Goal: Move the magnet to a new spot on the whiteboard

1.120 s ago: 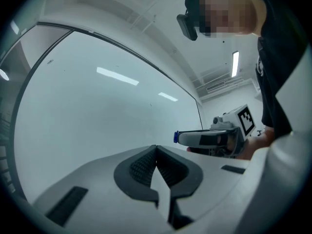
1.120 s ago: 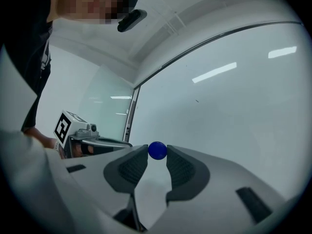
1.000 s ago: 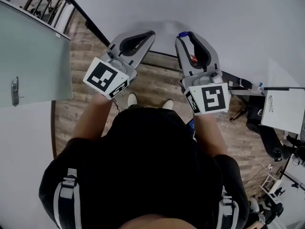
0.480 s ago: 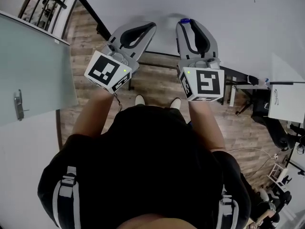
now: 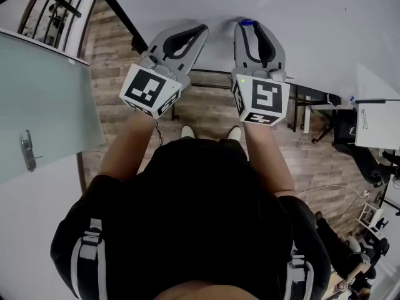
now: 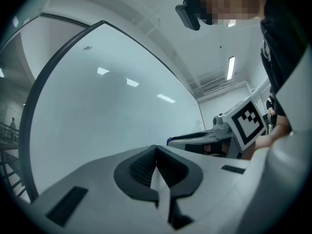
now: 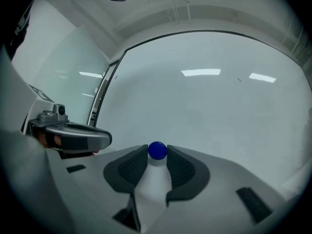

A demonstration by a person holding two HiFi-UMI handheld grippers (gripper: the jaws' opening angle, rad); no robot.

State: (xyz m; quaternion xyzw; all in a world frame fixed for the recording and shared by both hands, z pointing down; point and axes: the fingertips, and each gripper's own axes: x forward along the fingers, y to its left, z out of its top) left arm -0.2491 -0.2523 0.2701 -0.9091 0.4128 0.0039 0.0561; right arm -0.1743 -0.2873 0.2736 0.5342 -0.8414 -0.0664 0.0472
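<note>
Right gripper (image 7: pixel 157 156): grasping blue magnet (image 7: pixel 157 150) between its tips, lower centre of frame.
Left gripper (image 6: pixel 156 150): jaws together, empty.
Whiteboard (image 7: pixel 219 111): behind both.

I see the magnet (image 7: pixel 157 150), small, round and blue, pinched at the tips of the right hand-held gripper (image 7: pixel 157 153); it sits close before the whiteboard (image 7: pixel 219 106), a broad, upright, dark-framed panel.

The magnet (image 7: pixel 157 150) is bright blue. The whiteboard (image 7: pixel 219 101) is plain white. The left tool (image 6: pixel 156 149) and right tool (image 7: pixel 157 152) are grey, with black bumpy pads (image 7: pixel 129 169). Their cubes (image 5: pixel 150 91) are white with black square shapes. The floor (image 5: pixel 206 108) is brown wood with stripes.
</note>
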